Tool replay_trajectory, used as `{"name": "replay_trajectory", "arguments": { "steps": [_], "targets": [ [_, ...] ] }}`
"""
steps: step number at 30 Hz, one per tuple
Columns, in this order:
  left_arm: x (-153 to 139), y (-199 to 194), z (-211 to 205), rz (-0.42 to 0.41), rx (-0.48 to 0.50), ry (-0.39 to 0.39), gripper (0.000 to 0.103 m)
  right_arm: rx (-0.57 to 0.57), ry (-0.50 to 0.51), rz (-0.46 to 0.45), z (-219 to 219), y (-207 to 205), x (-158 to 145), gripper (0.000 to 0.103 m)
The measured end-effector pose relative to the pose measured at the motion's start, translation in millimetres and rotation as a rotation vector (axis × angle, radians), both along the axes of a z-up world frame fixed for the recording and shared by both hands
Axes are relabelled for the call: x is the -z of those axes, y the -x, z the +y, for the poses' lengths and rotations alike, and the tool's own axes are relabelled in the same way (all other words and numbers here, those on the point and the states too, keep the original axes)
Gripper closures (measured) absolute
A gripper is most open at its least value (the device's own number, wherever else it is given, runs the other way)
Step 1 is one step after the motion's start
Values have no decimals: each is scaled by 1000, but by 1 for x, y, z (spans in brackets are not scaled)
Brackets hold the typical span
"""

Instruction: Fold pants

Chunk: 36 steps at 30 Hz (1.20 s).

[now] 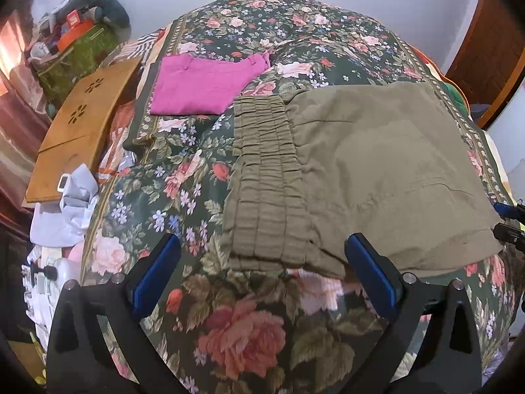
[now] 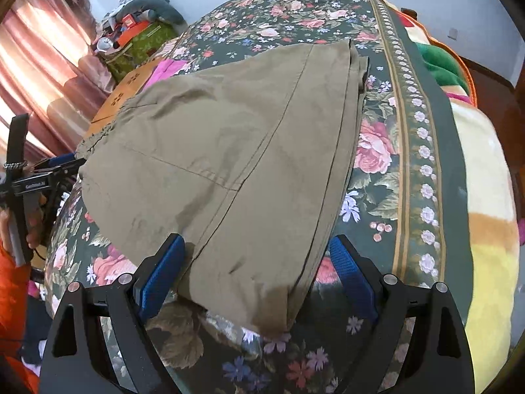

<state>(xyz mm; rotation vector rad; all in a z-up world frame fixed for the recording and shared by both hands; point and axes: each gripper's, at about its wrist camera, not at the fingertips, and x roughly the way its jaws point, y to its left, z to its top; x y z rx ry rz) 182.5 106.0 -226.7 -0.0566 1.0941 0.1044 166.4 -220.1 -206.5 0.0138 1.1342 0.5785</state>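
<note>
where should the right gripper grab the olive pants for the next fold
Probably the near folded edge of the olive pants, where the cloth ends in a rounded corner between the open right gripper pads. Come from the near side, low along the floral bedspread, one finger slid under. The left gripper, also open, could pinch the near edge by the gathered waistband.

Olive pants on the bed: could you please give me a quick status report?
Left gripper open, right gripper open, both empty. Olive pants folded flat on the floral bedspread. Pink pants folded beyond, clear.
</note>
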Motion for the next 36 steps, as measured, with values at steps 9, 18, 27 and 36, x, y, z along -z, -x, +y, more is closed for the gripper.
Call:
{"name": "replay_trajectory", "arguments": {
  "steps": [9,18,27,36],
  "targets": [
    [-44,19,5,-115,-50,91,1,0,-48,-184,11,8,-51,15],
    [-6,27,-13,11,-74,331,1,-8,-49,-166,41,12,-26,15],
    [14,14,-9,53,-83,592,1,-50,6,-148,45,20,-7,15],
    [35,-24,14,90,-133,807,1,-53,-27,-115,44,21,-1,15]
  ]
}}
